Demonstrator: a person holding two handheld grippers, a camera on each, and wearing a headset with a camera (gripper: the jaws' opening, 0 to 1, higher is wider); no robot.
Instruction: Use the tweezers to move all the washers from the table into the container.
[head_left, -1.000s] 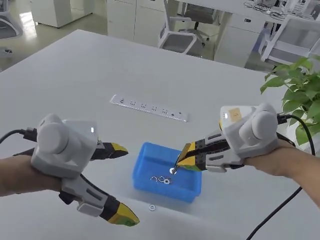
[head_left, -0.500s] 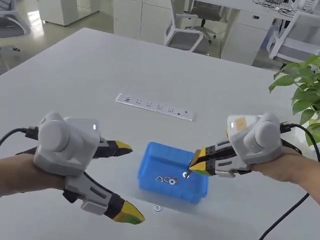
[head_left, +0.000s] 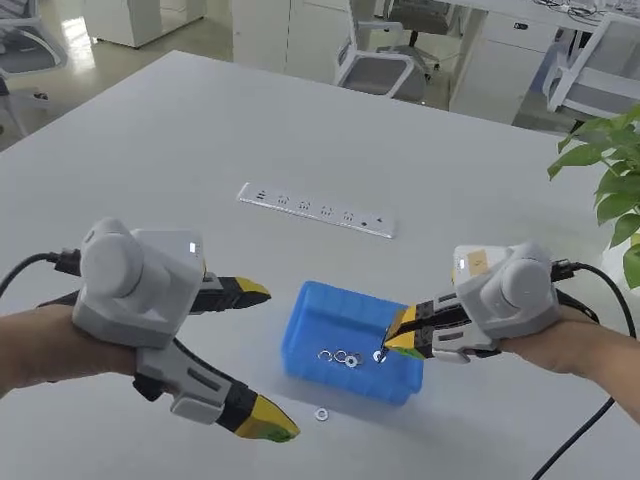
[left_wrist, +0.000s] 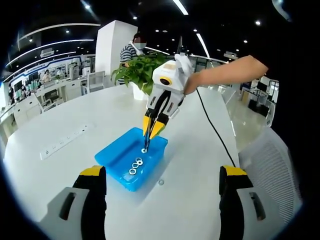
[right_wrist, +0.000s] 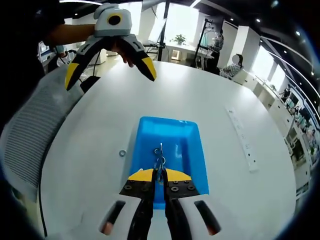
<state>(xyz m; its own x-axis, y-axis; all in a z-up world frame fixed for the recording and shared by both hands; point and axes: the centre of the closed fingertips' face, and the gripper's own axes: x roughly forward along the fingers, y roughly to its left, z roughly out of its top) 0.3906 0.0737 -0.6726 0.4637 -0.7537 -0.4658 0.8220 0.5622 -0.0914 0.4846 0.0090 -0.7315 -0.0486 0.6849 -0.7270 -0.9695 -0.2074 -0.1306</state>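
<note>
White tabletop is seen across the head view, with office chairs behind it and a green plant at the right edge. A white power strip is laid flat on the tabletop, well beyond the container.

Blue open container is set on the tabletop between the two grippers.

Left hand-held gripper is held just left of the container, above the tabletop. Its jaws are spread wide and nothing is held between them. In the left gripper view both yellow-tipped jaws are seen far apart at the bottom.

Right hand-held gripper is held over the right part of the container and tilted down into it. Its jaws are drawn narrow and clamped on the tweezers, as seen in the right gripper view.

The tweezers are pointed down inside the container, with the tip at one washer near the floor. Whether that washer is pinched or lying free cannot be told.

Further washers are grouped on the container floor, just left of the tweezers tip.

One loose washer is left on the tabletop, just outside the near wall of the container.
</note>
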